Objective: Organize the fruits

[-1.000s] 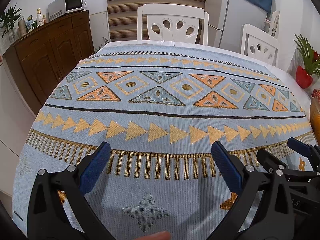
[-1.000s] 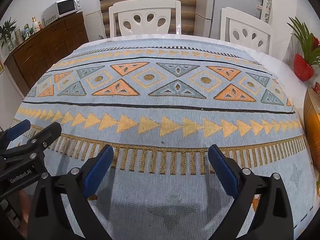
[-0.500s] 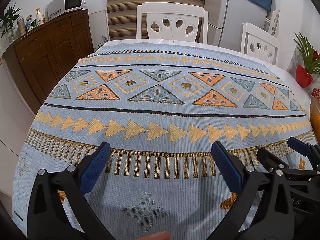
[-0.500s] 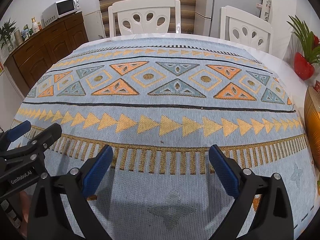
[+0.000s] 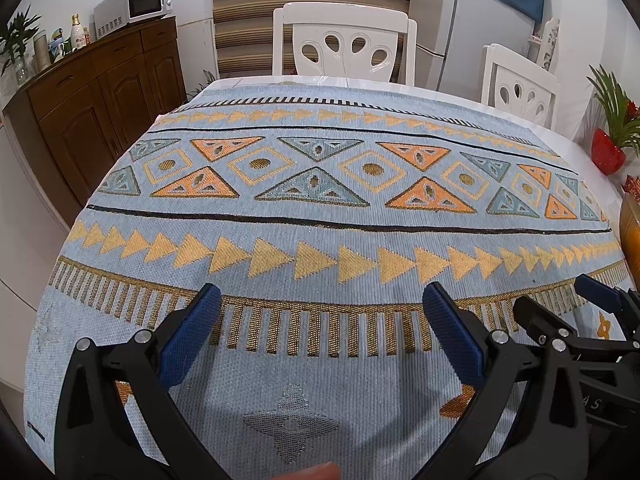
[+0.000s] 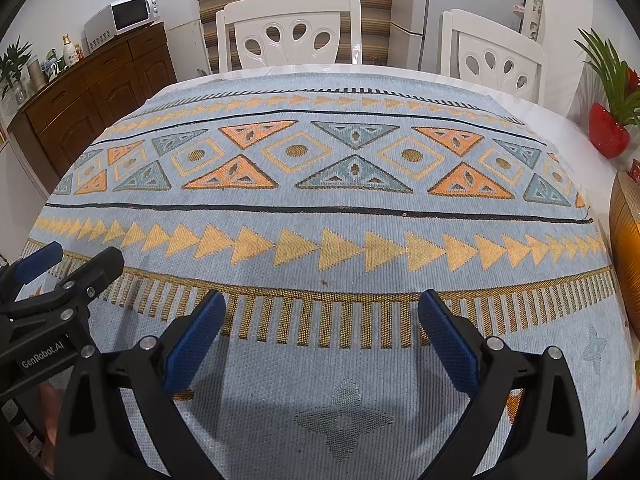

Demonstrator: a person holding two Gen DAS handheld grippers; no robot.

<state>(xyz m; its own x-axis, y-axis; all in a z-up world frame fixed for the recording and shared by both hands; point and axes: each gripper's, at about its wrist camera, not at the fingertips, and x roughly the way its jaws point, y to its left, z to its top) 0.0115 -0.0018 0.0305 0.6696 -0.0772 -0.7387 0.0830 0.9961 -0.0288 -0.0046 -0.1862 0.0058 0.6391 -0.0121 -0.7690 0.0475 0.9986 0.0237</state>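
over a patterned blue tablecloth (image 5: 320, 232) facing white chairs (image 5: 344, 40), both left tongs (image 5: 320, 308) and right tongs (image 6: 322, 312) gape wide.

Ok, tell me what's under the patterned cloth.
The patterned cloth lies on a white tabletop, bare only at the far edge and right side. The rest is covered.

white lettering "genrobot.ai" on the black body of the left gripper (image 6: 48, 268), right wrist view | partial white letters "as" on the black body of the right gripper (image 5: 560, 304), left wrist view | bottle labels on the sideboard (image 5: 92, 92) too small to read
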